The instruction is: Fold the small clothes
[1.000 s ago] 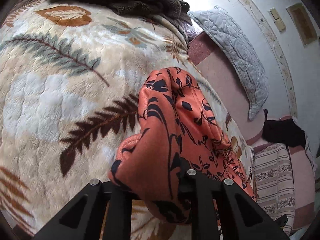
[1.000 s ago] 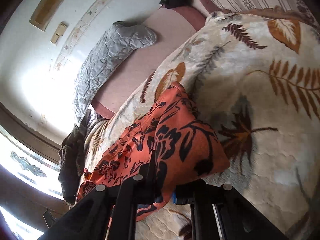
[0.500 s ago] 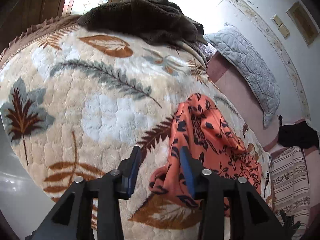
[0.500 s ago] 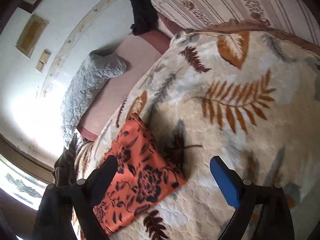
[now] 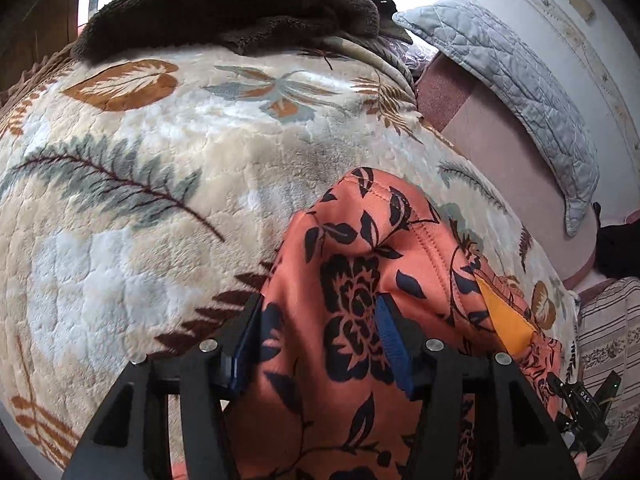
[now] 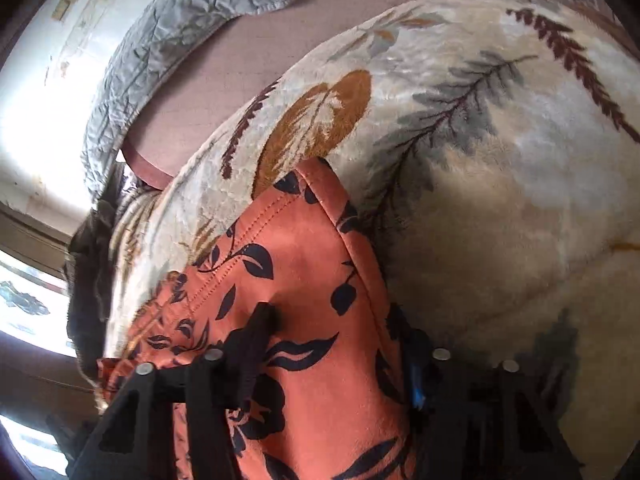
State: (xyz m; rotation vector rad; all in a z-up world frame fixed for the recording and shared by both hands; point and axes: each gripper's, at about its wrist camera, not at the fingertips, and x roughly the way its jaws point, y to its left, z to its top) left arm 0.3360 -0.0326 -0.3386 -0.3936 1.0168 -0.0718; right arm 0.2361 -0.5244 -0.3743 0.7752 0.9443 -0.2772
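An orange garment with a black flower print [image 5: 360, 264] lies on a cream leaf-patterned blanket [image 5: 120, 184]. My left gripper [image 5: 320, 344] is open, its blue-padded fingers standing on either side of a raised fold of the garment. In the right wrist view the same garment [image 6: 304, 248] fills the lower middle. My right gripper [image 6: 340, 344] is open too, with the cloth lying between its fingers. Whether either pad touches the cloth is unclear.
A dark brown fleece heap [image 5: 224, 4] sits at the blanket's far end. A grey quilted pillow [image 5: 512, 64] leans on a pink headboard [image 5: 500, 148] by the white wall. A striped cushion [image 5: 608, 344] lies at the right. The window side [image 6: 24, 304] is bright.
A second ago both grippers held the garment. They let go and drew back, and now both have come down low again, open, with the cloth between their fingers.
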